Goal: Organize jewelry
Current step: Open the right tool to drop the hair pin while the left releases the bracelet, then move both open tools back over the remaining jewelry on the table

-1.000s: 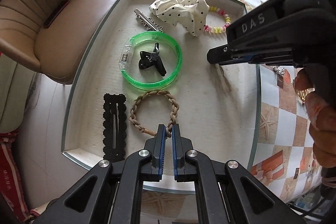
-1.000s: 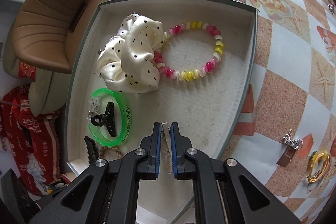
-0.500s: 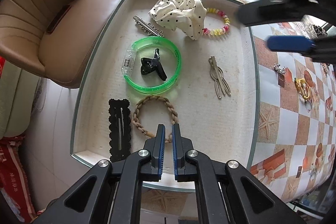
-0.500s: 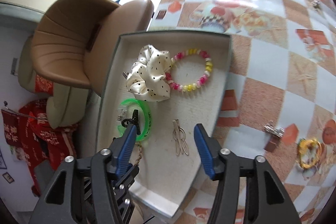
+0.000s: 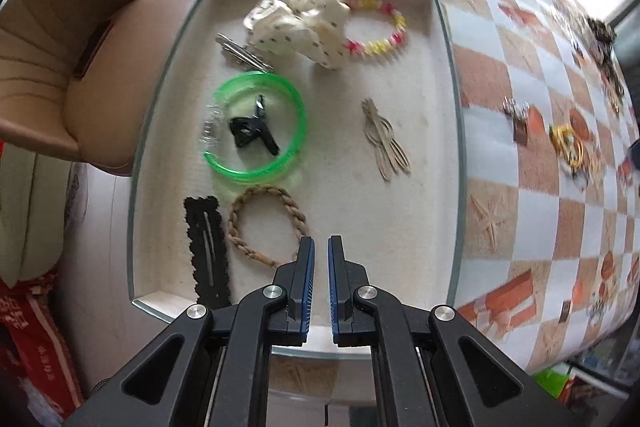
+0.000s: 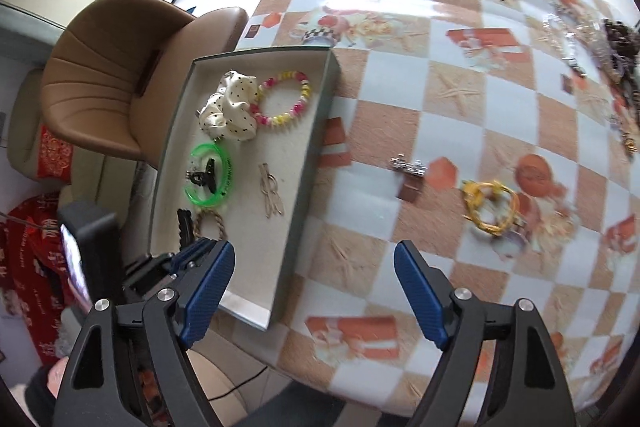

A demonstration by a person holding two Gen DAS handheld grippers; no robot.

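Observation:
The white-lined tray (image 5: 448,67) holds a polka-dot scrunchie (image 5: 304,23), a pink and yellow bead bracelet (image 5: 384,43), a green bangle (image 5: 298,107) around a black claw clip (image 5: 250,133), a braided band (image 5: 296,215), a black snap clip (image 5: 206,247) and a metal hair clip (image 5: 386,143). My left gripper (image 5: 320,243) hangs shut and empty over the tray's near end, beside the braided band. My right gripper (image 6: 314,247) is high above the tray's right wall (image 6: 312,155). Its jaws are opening with nothing between them. The metal hair clip (image 6: 270,193) lies loose in the tray.
On the checked tablecloth right of the tray lie a silver clip on a brown piece (image 6: 410,169), a yellow band (image 6: 490,203) and a pile of jewelry (image 6: 616,39) at the far right. A tan chair (image 6: 120,87) stands against the tray's left side.
My right gripper let go of the metal hair clip in the tray, opened wide and rose away to the right, out of the left wrist view. My left gripper stayed shut.

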